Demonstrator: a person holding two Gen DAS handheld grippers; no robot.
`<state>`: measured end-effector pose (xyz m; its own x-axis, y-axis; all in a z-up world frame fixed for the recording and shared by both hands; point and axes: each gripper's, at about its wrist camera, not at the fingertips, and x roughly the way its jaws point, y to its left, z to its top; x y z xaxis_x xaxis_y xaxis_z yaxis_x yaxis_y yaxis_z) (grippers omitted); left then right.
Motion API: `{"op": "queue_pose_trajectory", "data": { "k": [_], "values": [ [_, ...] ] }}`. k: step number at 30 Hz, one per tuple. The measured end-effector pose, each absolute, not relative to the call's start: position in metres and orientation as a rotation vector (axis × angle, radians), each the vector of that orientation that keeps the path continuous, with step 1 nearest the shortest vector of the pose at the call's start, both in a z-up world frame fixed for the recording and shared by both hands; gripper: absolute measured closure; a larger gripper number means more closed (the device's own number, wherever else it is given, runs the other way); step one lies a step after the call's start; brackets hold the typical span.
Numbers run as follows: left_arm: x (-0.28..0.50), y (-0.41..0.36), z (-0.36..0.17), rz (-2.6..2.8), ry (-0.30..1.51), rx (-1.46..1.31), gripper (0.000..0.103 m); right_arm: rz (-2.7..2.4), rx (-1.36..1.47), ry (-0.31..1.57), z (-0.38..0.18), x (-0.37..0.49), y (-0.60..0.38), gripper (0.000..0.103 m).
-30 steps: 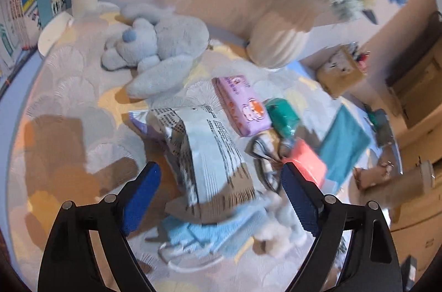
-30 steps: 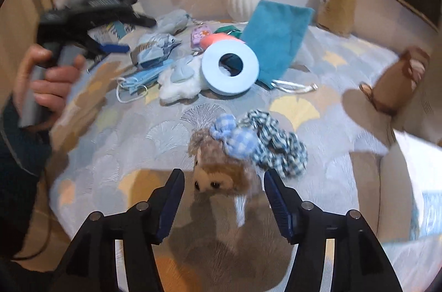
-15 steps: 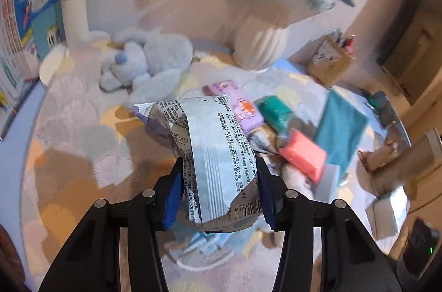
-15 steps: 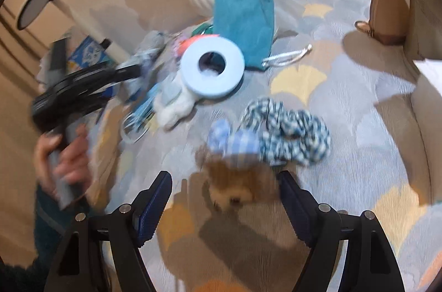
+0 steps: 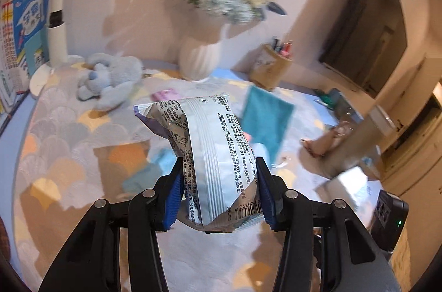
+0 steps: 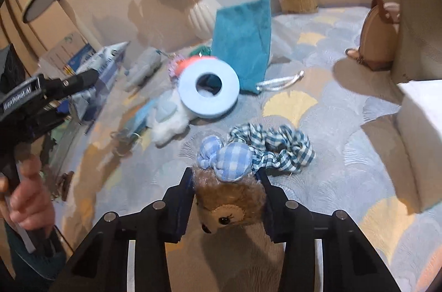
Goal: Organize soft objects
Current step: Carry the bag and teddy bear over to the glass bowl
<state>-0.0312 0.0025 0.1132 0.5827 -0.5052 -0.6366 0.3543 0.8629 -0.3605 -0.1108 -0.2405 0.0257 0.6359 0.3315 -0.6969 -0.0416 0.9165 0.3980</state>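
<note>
Left gripper (image 5: 219, 192): its blue-padded fingers (image 5: 172, 198) pinch the lower end of a silver printed packet (image 5: 210, 154), which rises between them and stands clear of the patterned tablecloth (image 5: 69, 154) below. Beyond the fingertips and to their right lies a teal cloth pouch (image 5: 266, 120); a pink pack (image 5: 165, 94) shows just past the packet's upper left edge. Farther off to the left of the fingers rests a grey plush toy (image 5: 110, 79), and straight ahead at the wall stands a white ribbed vase (image 5: 201, 60) of flowers, with a pen holder (image 5: 272, 71) to its right. Right gripper (image 6: 226, 198): the fingers (image 6: 185, 198) press on both sides of a brown plush bear head (image 6: 229, 205) with a blue gingham bow (image 6: 225, 158), the bear's face turned toward the camera. Touching the bow just beyond the right fingertip lies a checked scrunchie (image 6: 279, 147). Ahead of the fingers, a light blue ring (image 6: 208, 90) leans over a white fluffy toy (image 6: 168, 120), with a blue face mask (image 6: 139, 119) to its left. Far right of the fingers stands a brown bag (image 6: 381, 35). At far left, the other hand (image 6: 30, 198) grips the left tool's handle.
</note>
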Motion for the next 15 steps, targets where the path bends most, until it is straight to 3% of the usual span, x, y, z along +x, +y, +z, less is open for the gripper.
{"op": "queue_pose_trajectory", "data": {
  "k": [15],
  "values": [
    [-0.102, -0.082, 0.167, -0.728, 0.701, -0.114, 0.058, 0.136, 0.352, 0.617, 0.113, -0.185, -0.299, 0.061]
  ]
}}
